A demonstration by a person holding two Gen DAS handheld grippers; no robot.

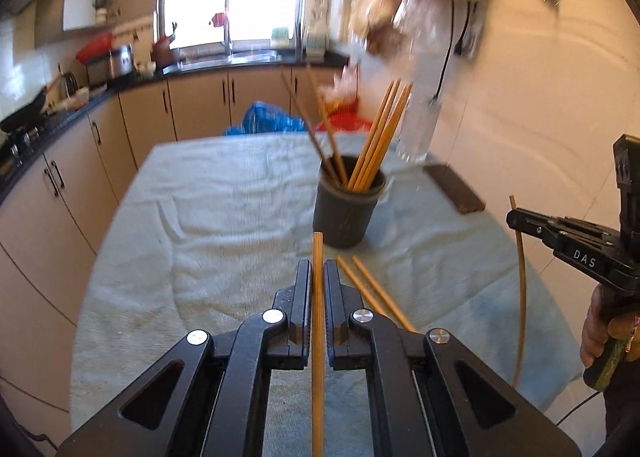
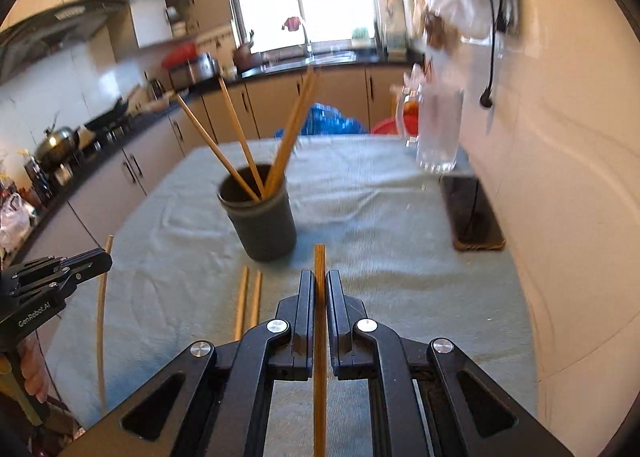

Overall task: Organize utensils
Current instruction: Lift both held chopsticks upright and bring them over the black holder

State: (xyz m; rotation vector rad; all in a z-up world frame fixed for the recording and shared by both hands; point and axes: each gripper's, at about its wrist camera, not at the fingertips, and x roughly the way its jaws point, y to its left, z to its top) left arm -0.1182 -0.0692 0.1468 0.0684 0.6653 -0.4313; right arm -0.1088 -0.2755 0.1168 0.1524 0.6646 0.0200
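Both sets of jaws were clamped narrow, each on one chopstick: my left gripper (image 1: 317,277) pinched a chopstick (image 1: 317,337) that ran straight back between its fingers, tip poking just past them, and my right gripper (image 2: 319,289) held a second chopstick (image 2: 319,337) the same way. I judged these sticks light, stiff and smooth enough to swivel in the pads, so a grip nearer mid-length than the tip seemed the safer hold. Just beyond the jaws, two loose chopsticks (image 1: 372,289) lay side by side on the pale cloth (image 1: 208,217), a little right of the left gripper and left of the right one. Farther on stood the dark holder cup (image 1: 347,209), already bristling with upright chopsticks (image 1: 380,133). Beyond it, at the far right, were a clear glass (image 2: 438,129) and a dark flat mat (image 2: 472,213).
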